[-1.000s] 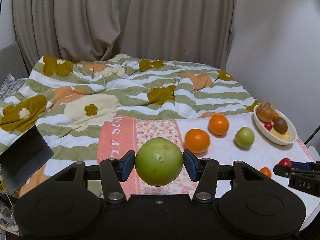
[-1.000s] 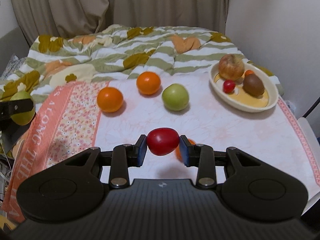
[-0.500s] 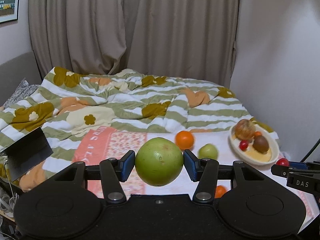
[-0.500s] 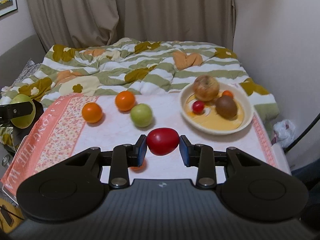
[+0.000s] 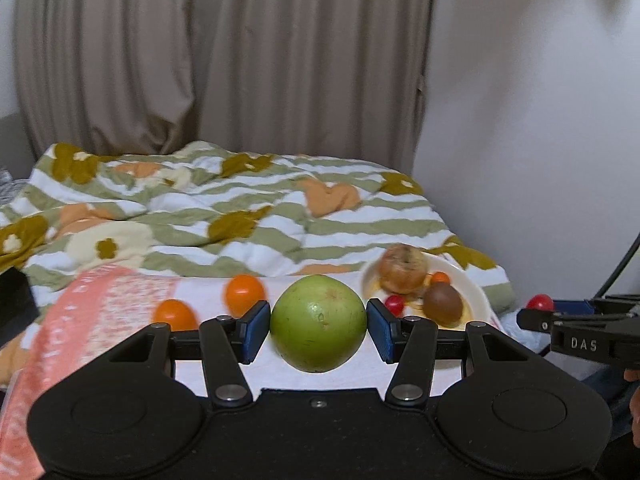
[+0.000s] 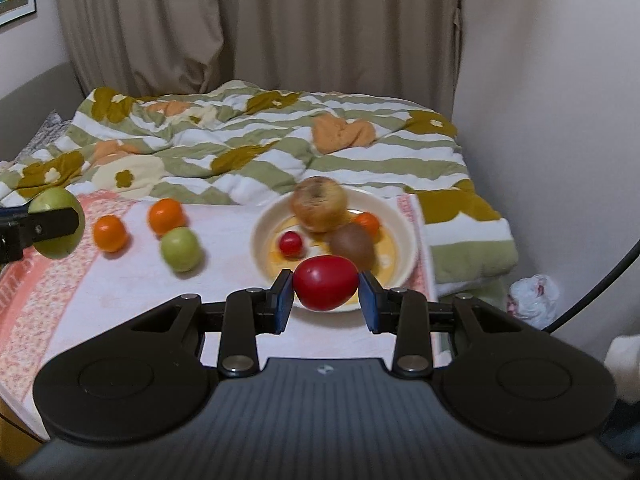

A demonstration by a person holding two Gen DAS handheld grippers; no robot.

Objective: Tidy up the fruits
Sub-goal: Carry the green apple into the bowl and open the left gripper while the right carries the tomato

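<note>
Left gripper (image 5: pixel 318 323) has its jaws spread wide around a big green fruit (image 5: pixel 318 323), both blue pads pressed to its sides, the fruit carried in the air over the cloth. Right gripper (image 6: pixel 325 288) is pinched narrower on a red tomato (image 6: pixel 325 288), hovering above the near rim of the white bowl (image 6: pixel 405 216), which holds a russet apple (image 6: pixel 318 203) and a brown fruit (image 6: pixel 352 245).

Bowl (image 6: pixel 404 216) front-left bare; fruit behind
</note>
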